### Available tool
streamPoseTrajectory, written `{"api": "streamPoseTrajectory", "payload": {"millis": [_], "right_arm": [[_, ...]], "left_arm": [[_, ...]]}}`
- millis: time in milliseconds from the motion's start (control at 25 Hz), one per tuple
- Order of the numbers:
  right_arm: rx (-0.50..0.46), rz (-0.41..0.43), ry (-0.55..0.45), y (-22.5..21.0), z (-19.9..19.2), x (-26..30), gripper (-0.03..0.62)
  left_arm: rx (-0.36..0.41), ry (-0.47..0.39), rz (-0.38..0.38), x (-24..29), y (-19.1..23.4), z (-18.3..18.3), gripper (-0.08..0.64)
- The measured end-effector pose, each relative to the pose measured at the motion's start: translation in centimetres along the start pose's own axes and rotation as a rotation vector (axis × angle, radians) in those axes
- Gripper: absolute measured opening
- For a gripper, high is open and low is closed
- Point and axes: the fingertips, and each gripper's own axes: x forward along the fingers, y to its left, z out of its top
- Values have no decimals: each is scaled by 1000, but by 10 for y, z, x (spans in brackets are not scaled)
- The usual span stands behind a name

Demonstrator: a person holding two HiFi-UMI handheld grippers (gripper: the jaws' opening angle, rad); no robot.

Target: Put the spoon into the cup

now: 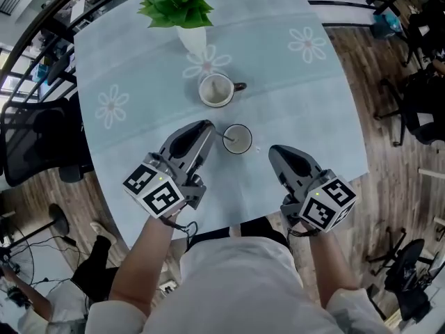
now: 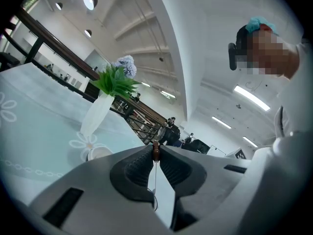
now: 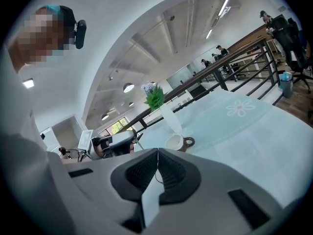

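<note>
Jaws of left gripper [image 1: 208, 126] tight on spoon [image 2: 156, 152], beside cup [image 1: 237, 139]

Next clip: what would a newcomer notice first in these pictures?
The left gripper, fingers shut on the brown end of a spoon, holds it in the small cup at the middle of the table. The right gripper hangs shut and empty right of that cup. Beyond stand a brown-handled mug and a white vase of greenery.
</note>
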Motion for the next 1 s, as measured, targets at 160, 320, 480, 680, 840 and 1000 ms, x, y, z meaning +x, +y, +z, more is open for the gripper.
{"api": "streamPoseTrajectory", "payload": {"millis": [160, 320, 480, 680, 840, 1000], "right_arm": [[9, 0, 19, -12, -3, 2, 21], [21, -5, 31, -24, -7, 4, 22], [22, -16, 48, -32, -14, 4, 21], [31, -30, 61, -40, -21, 2, 21], [35, -34, 63, -44, -25, 1, 21], [41, -38, 69, -45, -30, 1, 21]], "left_arm": [[-18, 13, 22, 7, 9, -10, 55], [-33, 27, 33, 15, 19, -22, 55], [-43, 38, 40, 23, 28, -32, 55], [-56, 53, 46, 30, 37, -44, 55], [-64, 64, 51, 33, 42, -54, 55], [-70, 68, 54, 35, 46, -60, 55]]}}
